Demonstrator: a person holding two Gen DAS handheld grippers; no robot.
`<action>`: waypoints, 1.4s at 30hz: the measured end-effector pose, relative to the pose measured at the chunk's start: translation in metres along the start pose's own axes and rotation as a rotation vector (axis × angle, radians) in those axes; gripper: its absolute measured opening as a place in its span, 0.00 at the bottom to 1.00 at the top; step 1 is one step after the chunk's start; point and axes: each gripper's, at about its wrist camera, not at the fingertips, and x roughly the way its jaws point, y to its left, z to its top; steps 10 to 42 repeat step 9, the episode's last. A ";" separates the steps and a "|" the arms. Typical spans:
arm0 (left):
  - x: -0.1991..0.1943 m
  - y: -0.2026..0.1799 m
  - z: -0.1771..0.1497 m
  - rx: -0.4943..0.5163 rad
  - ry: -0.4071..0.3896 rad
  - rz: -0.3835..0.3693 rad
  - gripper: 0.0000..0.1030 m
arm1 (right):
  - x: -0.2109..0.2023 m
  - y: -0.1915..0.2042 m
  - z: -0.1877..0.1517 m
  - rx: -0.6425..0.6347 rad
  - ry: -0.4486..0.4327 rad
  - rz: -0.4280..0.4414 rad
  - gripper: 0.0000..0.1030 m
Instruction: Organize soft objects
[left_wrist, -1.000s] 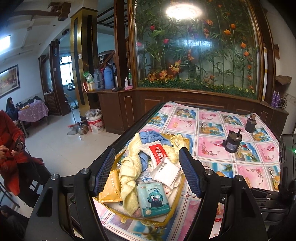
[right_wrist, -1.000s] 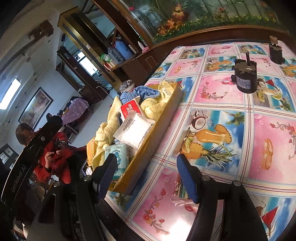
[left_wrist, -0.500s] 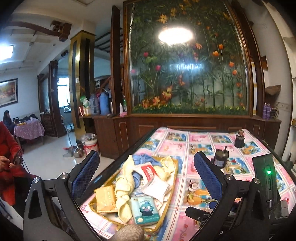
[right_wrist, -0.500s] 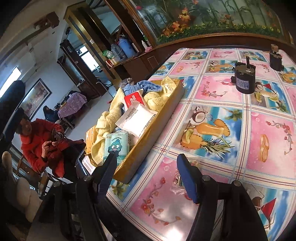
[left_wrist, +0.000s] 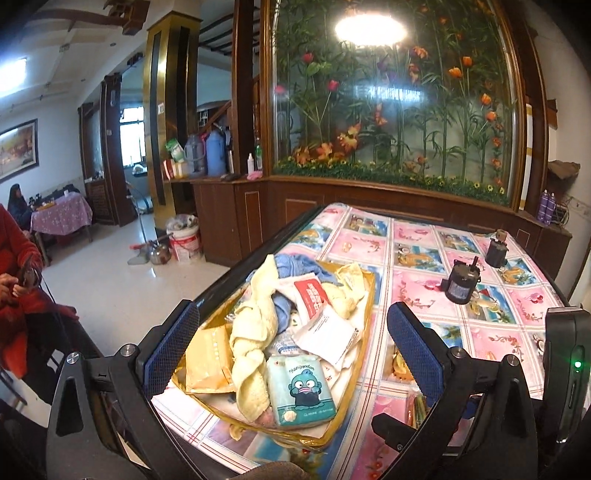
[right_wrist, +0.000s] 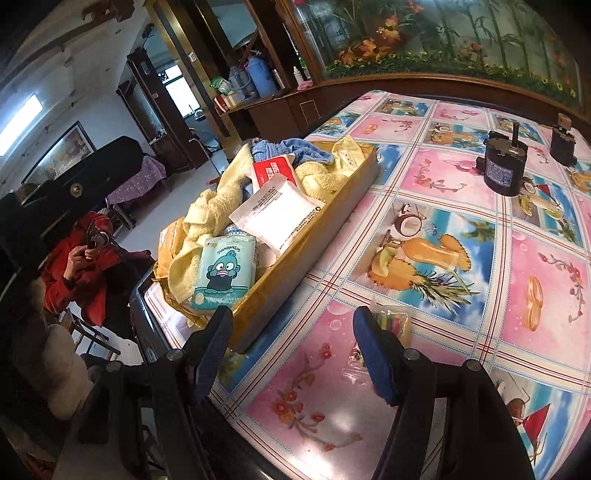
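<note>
A golden tray (left_wrist: 365, 295) (right_wrist: 332, 221) at the table's left edge holds a heap of soft things. In it are a yellow towel (left_wrist: 255, 332) (right_wrist: 207, 214), a blue cloth (left_wrist: 295, 266), a white pouch (left_wrist: 328, 332) (right_wrist: 280, 214), a red-and-white pack (left_wrist: 310, 291) and a cartoon tissue pack (left_wrist: 301, 391) (right_wrist: 225, 269). My left gripper (left_wrist: 293, 345) hangs wide open over the tray's near end, with nothing in it. To the tray's right, my right gripper (right_wrist: 295, 350) is open above the tablecloth. A clear packet (right_wrist: 391, 325) of colourful bits lies beside its right finger.
Two black cylinders (right_wrist: 504, 170) (right_wrist: 561, 142) stand on the fruit-print tablecloth at the far right. The table's dark edge (left_wrist: 236, 273) runs along the tray's left side. A person in red (right_wrist: 85, 266) sits on the floor side, left. A glass flower cabinet stands behind the table.
My left gripper's jaws have spread much wider, and it has pulled back from the tray's contents. The right gripper has rolled and shifted slightly at the same opening.
</note>
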 end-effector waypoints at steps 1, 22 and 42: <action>0.002 0.002 -0.001 -0.005 0.007 0.000 1.00 | 0.001 0.001 0.000 -0.002 0.003 -0.001 0.65; 0.017 0.011 -0.006 -0.006 0.056 0.037 1.00 | 0.013 0.001 0.000 0.012 0.029 -0.005 0.65; 0.017 0.011 -0.006 -0.006 0.056 0.037 1.00 | 0.013 0.001 0.000 0.012 0.029 -0.005 0.65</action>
